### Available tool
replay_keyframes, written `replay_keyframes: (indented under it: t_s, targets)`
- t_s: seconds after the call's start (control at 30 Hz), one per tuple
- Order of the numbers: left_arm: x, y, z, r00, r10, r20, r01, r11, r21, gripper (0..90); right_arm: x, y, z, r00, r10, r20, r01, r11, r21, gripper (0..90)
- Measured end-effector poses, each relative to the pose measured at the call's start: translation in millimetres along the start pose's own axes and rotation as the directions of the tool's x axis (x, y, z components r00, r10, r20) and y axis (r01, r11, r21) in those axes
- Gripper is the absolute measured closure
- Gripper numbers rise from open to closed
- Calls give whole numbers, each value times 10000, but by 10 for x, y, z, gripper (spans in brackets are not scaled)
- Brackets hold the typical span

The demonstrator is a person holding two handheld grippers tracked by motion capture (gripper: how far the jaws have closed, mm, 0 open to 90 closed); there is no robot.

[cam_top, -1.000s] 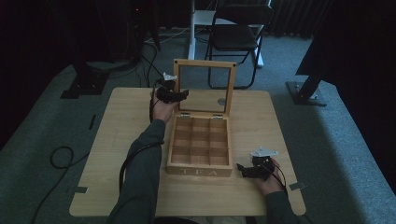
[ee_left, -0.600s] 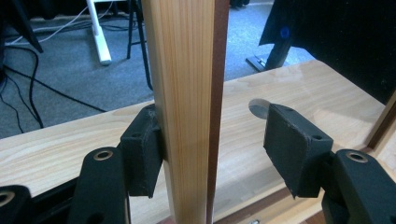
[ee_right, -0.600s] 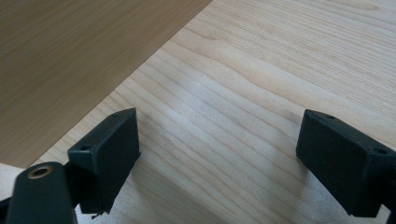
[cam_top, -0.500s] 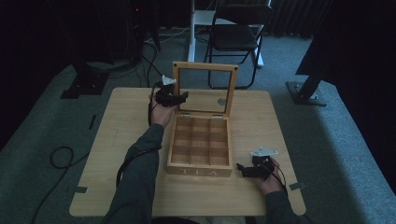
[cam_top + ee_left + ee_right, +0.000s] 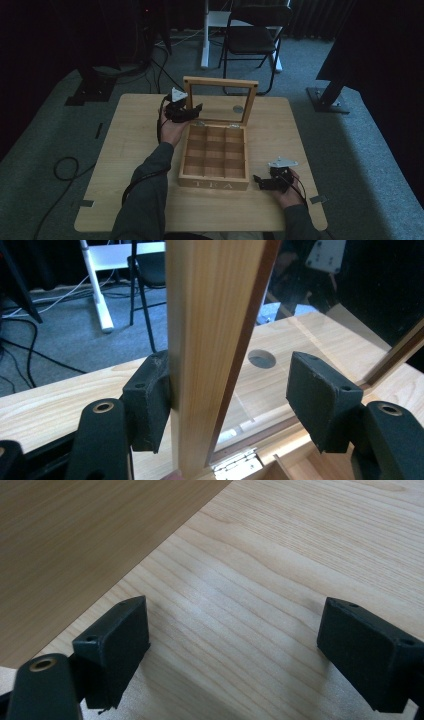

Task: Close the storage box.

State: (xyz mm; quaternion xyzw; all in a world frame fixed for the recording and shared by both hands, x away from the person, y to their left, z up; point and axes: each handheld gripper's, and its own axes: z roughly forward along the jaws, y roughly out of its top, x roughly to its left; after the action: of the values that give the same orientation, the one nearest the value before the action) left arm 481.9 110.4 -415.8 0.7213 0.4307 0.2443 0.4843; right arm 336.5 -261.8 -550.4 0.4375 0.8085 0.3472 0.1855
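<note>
lid frame (image 5: 210, 340) cut off above; chair (image 5: 252, 35) cropped

You work at a light wooden table (image 5: 125, 150) with rounded corners, standing on a grey-green carpeted floor (image 5: 45, 140) that fills the left and right of the frame. At the upper centre, beyond the table's far edge, a dark folding chair (image 5: 252, 37) stands beside a white post on a white base (image 5: 206, 35). Black cables (image 5: 65, 167) loop over the carpet at the lower left and run toward the dark stand foot (image 5: 90, 90) at the upper left. At the right, a second black stand base (image 5: 327, 100) rests on the floor. The room's upper edge lies in deep shadow; light falls mainly on the tabletop.
</note>
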Motion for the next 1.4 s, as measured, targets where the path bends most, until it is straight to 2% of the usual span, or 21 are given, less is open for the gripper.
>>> replay_keyframes:
  t_s: [0.17,0.3,0.47,0.6,0.8,0.87,0.93,1.13,1.27,1.4]
  targets:
    - [-5,8,-49,9998,-209,30,209,9998,-6,364,2,2,1,10000,19,19,-19,10000,2,129]
    - [-11,9,-141,9993,-373,68,374,9992,-137,403,-2,5,4,10000,43,47,-43,10000,11,130]
    - [-52,-22,-187,9992,-405,-75,404,9990,-182,401,-2,5,4,10000,39,50,-39,10000,11,130]
    - [-103,-44,-252,9996,-151,-253,150,9999,-64,398,2,2,1,10000,64,63,-64,10000,-1,130]
    - [-147,-62,-337,9995,306,-61,-304,9991,312,381,2,2,1,10000,63,57,-63,10000,4,130]
    - [-158,-54,-386,9997,237,-90,-234,9993,297,376,1,2,1,10000,62,55,-62,10000,2,130]
    - [-157,-37,-442,9999,108,27,-109,9997,223,379,1,3,2,10000,58,50,-58,10000,4,130]
    - [-203,3,-591,9994,314,163,-311,9994,-161,381,1,3,2,10000,54,50,-54,10000,2,130]
    - [-212,55,-697,9992,180,367,-167,9992,-352,382,1,3,2,10000,48,55,-48,10000,1,129]
    - [-231,102,-814,9992,85,396,-67,9990,-448,403,0,3,2,10000,38,54,-38,10000,-8,130]
